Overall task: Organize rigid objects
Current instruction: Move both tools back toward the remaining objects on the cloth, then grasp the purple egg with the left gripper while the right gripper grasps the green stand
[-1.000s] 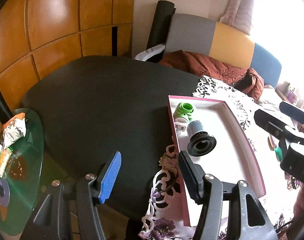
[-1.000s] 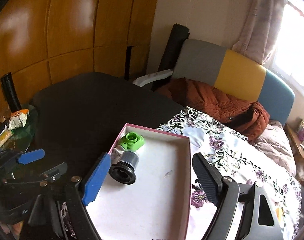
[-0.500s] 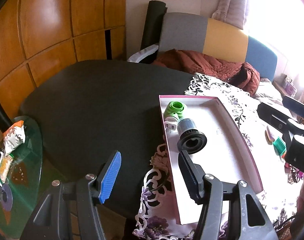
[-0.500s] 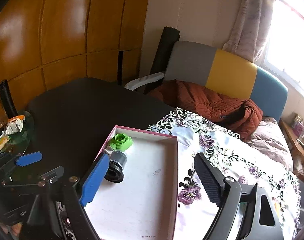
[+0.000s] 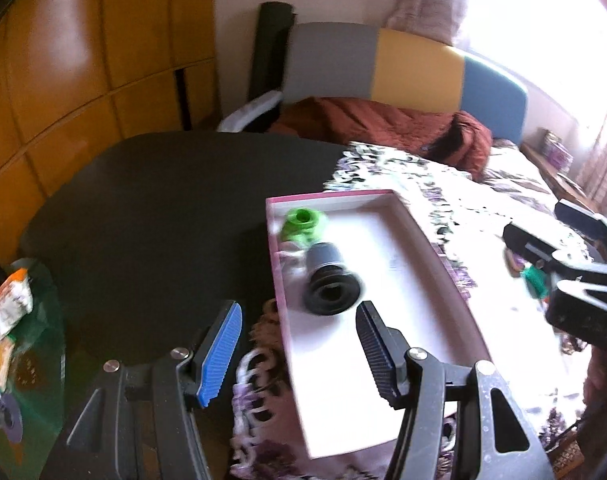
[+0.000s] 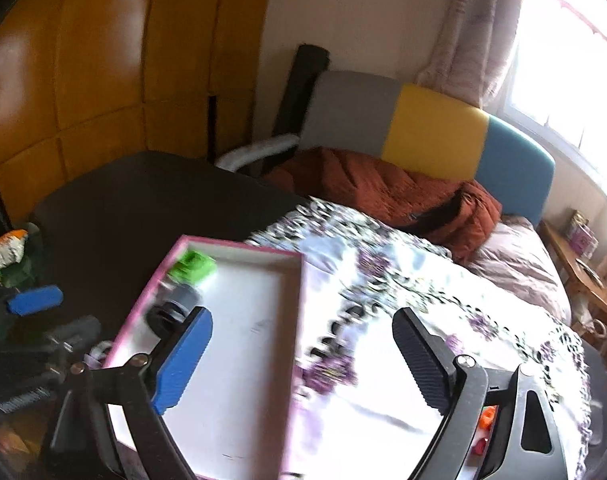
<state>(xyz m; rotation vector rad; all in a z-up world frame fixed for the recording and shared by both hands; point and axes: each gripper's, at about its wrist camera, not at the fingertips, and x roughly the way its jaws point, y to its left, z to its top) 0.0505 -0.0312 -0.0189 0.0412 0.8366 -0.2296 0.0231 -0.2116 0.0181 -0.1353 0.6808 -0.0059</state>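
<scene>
Left gripper (image 5: 297, 350): jaws wide, empty, above the tray's near corner.
Right gripper (image 6: 303, 358): jaws wide, empty, over the tray's right wall.
Tray (image 5: 443, 264): on the bench.
Black-and-grey cylinder (image 5: 329, 284): in the tray, beside the green part (image 5: 302, 224).
Advice: pack later items against these two.

Pink-rimmed white tray (image 5: 439, 248), green fitting (image 5: 301, 222), purple-flowered cloth (image 6: 443, 300).
</scene>
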